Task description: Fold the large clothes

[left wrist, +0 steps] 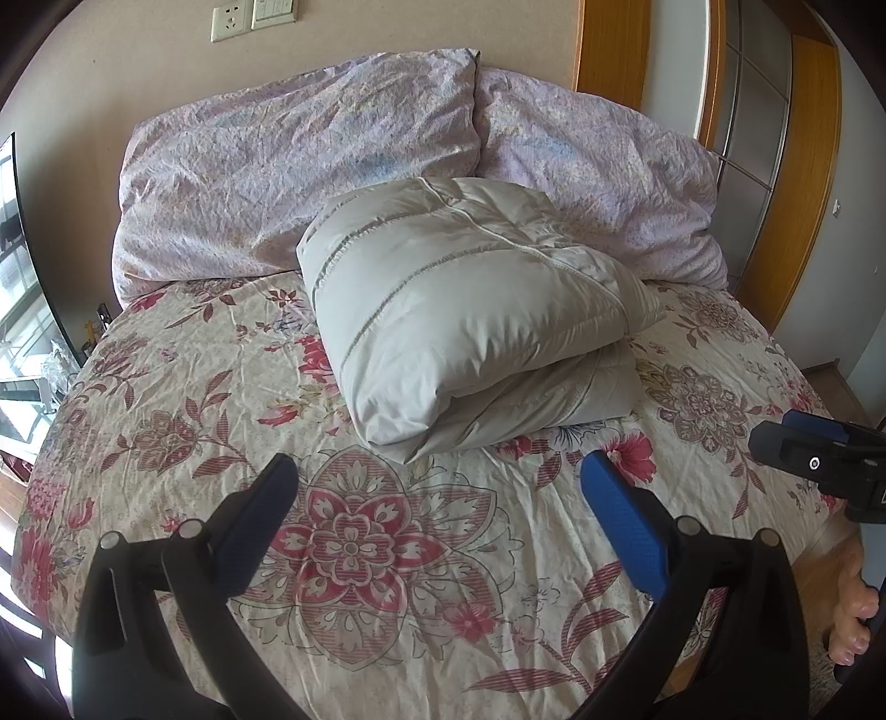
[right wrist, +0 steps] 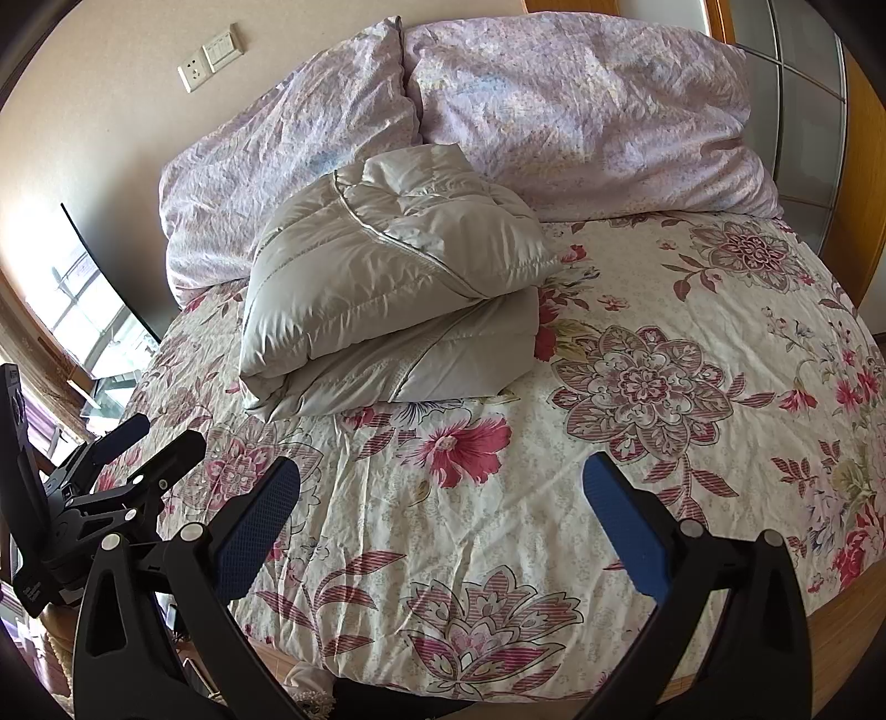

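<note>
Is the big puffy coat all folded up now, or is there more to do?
It looks nearly finished. The grey puffy coat sits on the flowery bedspread as a thick folded bundle, in front of the pillows. Nothing is in hand: the left gripper and right gripper are both open, over the bedspread, apart from the coat. At most, the bundle's uneven top layer might want tidying.

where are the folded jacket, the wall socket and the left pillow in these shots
folded jacket (left wrist: 465,327), left wrist view, on its top folded layer
wall socket (left wrist: 230,21), left wrist view, on its faceplate
left pillow (right wrist: 288,149), right wrist view, on its crinkled cover
</note>
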`<state>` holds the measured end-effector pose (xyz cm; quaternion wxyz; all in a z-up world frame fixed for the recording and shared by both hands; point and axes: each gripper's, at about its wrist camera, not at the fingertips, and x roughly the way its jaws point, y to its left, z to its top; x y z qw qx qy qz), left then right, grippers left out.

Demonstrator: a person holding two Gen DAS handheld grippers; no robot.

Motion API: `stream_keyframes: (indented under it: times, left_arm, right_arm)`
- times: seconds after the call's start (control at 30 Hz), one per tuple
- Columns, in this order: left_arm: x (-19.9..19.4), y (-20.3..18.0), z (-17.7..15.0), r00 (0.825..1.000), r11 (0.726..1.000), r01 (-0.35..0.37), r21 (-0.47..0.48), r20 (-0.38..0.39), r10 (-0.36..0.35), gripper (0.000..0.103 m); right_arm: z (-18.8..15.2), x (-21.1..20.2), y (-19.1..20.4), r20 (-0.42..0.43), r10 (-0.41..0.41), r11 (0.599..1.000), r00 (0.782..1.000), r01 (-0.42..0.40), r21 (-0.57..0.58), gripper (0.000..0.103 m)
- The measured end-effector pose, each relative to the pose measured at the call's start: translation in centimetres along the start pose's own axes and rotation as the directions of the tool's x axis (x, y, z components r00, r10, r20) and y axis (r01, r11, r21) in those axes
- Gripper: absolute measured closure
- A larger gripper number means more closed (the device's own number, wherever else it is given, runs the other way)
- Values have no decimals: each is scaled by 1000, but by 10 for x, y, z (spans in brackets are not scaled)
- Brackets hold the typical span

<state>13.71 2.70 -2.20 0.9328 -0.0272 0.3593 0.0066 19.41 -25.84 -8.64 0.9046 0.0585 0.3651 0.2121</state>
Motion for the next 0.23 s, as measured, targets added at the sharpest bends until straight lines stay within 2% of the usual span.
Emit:
stream_keyframes:
  times: [0.23]
  left_arm:
    - [1, -1, -1, 1000, 1000, 4, -1, -7, -4, 2]
  right_arm:
    - [0, 0, -1, -1, 1, 1000, 1000, -1, 3, 1]
